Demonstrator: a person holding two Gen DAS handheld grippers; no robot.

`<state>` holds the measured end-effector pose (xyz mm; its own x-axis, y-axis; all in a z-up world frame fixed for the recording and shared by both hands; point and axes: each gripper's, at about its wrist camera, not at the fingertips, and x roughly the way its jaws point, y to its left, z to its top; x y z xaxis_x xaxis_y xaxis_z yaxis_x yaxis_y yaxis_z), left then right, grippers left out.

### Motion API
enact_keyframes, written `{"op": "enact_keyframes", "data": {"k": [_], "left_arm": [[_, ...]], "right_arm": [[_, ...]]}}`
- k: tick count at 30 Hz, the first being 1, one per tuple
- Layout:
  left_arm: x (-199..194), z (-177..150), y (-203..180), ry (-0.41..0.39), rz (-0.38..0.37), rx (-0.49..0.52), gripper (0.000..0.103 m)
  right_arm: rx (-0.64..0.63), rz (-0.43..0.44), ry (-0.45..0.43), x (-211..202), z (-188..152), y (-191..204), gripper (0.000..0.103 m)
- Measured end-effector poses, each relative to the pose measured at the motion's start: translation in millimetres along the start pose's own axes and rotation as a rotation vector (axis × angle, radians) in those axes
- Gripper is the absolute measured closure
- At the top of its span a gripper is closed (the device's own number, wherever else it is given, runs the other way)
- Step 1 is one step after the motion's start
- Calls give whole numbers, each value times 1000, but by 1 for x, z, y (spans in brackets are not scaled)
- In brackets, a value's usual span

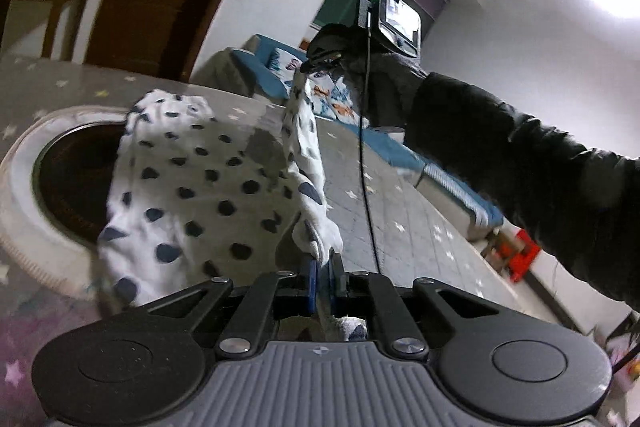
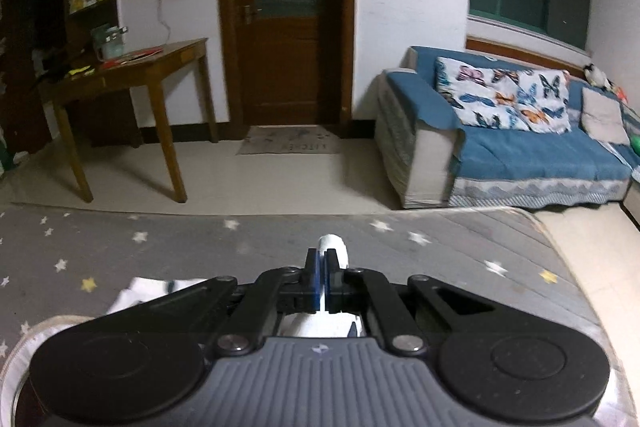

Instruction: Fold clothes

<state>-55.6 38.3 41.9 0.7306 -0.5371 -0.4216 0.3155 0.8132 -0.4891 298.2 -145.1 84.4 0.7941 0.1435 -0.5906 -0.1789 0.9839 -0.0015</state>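
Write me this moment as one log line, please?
step: lifting garment | left gripper: shut on spotted cloth | right gripper: shut on the cloth | cloth: stretched between them above starry grey surface

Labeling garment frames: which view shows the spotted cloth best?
Left wrist view: the spotted cloth hangs spread, one edge stretched between the left gripper and right gripper. Right wrist view shows only a white bit pinched in the fingers.
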Motion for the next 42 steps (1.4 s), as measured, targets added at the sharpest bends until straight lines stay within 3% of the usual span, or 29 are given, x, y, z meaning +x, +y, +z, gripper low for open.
{"op": "enact_keyframes", "data": {"k": [11, 18, 30, 37, 42], "left_arm": [[-32, -9, 51, -79, 4, -129, 97], [-36, -17, 67, -60, 37, -179, 97], [-31, -21, 74, -37, 75, -186, 96], [-32, -22, 68, -28, 102, -177, 93], [-30, -23, 65, -17, 126, -176, 93]], "right_arm": [[-147, 31, 32, 46, 6, 129, 102], [-230, 59, 70, 74, -10, 184, 102], [-282, 102, 117, 82, -20, 202, 98], [-341, 101, 129, 63, -18, 181, 95], [-377, 141, 190, 42, -32, 168, 93]]}}
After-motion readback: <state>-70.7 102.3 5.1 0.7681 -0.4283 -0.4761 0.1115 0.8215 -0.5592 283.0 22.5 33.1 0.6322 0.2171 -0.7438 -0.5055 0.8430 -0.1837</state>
